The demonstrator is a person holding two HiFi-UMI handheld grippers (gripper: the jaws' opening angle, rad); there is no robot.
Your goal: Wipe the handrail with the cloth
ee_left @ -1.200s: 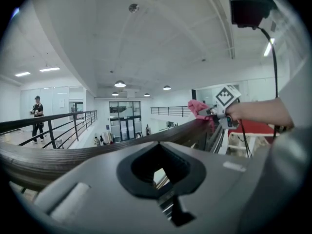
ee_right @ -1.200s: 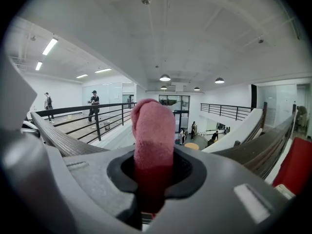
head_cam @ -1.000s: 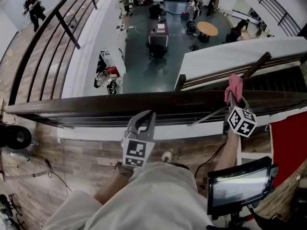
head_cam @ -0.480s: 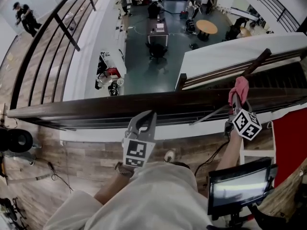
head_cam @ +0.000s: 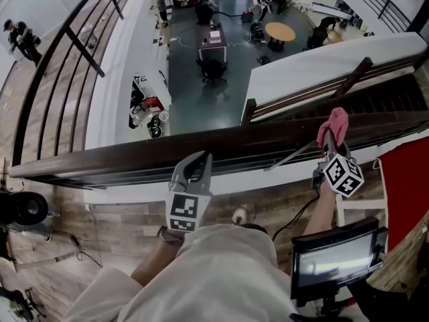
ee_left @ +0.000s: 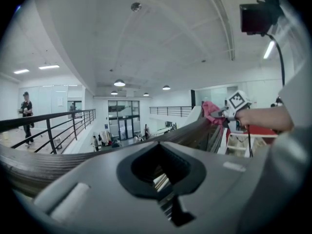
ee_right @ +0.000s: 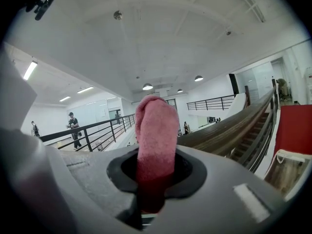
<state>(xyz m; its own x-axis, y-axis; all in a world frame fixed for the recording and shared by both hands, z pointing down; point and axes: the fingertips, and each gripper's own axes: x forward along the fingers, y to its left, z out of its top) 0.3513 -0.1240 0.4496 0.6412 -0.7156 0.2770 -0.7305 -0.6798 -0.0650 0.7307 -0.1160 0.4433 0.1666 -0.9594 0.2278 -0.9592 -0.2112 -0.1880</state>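
Jaws: right gripper (head_cam: 330,139) pinches cloth (head_cam: 335,121) at handrail (head_cam: 167,151), likely mid-wipe; left gripper (head_cam: 201,157) closed, empty. Next: slide along handrail.

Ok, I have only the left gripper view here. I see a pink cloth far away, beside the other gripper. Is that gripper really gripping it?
Observer: Yes. In the right gripper view the right gripper is shut on the pink cloth, which stands up out of the jaws.
Operator: And where is my left gripper in relation to the handrail?
Observer: In the head view the left gripper points at the near edge of the dark wooden handrail, well to the left of the cloth. I cannot tell whether it touches the rail.
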